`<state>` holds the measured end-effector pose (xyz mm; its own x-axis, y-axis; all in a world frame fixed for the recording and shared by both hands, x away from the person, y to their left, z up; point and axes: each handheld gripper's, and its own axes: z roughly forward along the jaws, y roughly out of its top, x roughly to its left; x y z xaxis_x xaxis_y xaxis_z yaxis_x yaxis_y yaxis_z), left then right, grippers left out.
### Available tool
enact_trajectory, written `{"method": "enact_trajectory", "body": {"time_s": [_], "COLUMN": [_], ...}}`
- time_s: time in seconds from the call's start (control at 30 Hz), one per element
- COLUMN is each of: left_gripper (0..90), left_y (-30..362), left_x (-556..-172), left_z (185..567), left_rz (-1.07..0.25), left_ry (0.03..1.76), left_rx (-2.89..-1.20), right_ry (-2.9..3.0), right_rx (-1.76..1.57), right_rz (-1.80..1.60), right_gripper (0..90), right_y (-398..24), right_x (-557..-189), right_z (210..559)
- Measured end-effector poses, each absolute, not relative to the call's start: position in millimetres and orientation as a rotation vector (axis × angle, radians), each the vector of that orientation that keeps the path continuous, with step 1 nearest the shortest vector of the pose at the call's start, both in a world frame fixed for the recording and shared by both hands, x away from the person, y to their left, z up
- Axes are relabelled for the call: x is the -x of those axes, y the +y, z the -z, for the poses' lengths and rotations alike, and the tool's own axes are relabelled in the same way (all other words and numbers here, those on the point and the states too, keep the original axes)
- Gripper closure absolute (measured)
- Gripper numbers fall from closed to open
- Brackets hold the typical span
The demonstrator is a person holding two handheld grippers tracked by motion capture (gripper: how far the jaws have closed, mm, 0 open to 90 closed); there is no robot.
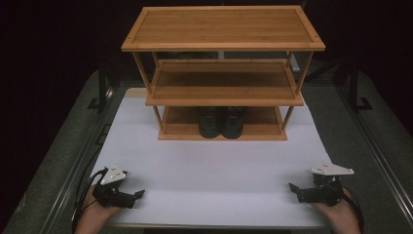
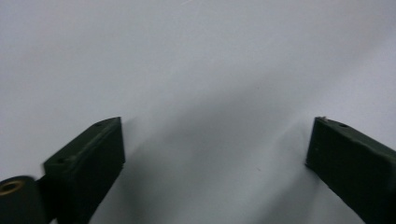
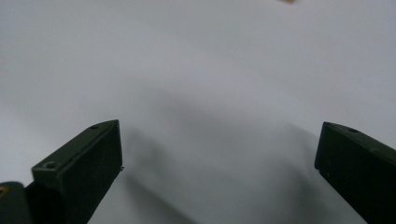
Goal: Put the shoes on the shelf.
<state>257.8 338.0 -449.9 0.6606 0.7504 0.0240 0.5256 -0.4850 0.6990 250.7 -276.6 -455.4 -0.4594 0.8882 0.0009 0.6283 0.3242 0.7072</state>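
Light falls from above onto the white bench point(image 1: 209, 165), which is bright while the surroundings sink into near-black. The bamboo rack point(image 1: 221, 73) shades its lower shelves. In both gripper views the jaws are soft and out of focus, casting blurred grey shadows over the bench; no glare.

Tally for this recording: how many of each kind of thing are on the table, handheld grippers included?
Bamboo three-tier shoe rack: 1
Black shoes on the rack's bottom shelf: 2, side by side
Handheld grippers: 2, the left gripper and the right gripper, both open and resting on the white table mat
White table mat: 1
Total: 6
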Motion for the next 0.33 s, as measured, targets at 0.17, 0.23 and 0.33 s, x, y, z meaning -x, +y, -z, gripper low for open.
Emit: {"method": "enact_trajectory", "body": {"time_s": [0.17, 0.23, 0.33], "left_gripper": [2.4, 2.3, 2.3], "left_y": [337.7, 337.9, 337.8], "left_x": [-258.0, -258.2, -258.2], "left_z": [450.3, 450.5, 450.4], "left_rz": [-0.434, -0.429, -0.430], "left_ry": [0.982, 0.986, 0.987], "left_rx": [-2.203, -2.200, -2.202], "right_ry": [2.228, 2.228, 2.226], "right_rx": [-1.369, -1.370, -1.371], "right_rz": [-0.893, -0.893, -0.896], "right_gripper": [0.6, 0.6, 0.6], "right_y": [-276.6, -276.9, -276.9], "right_x": [-252.6, -252.7, -252.6], "right_z": [457.7, 457.9, 458.0]}}
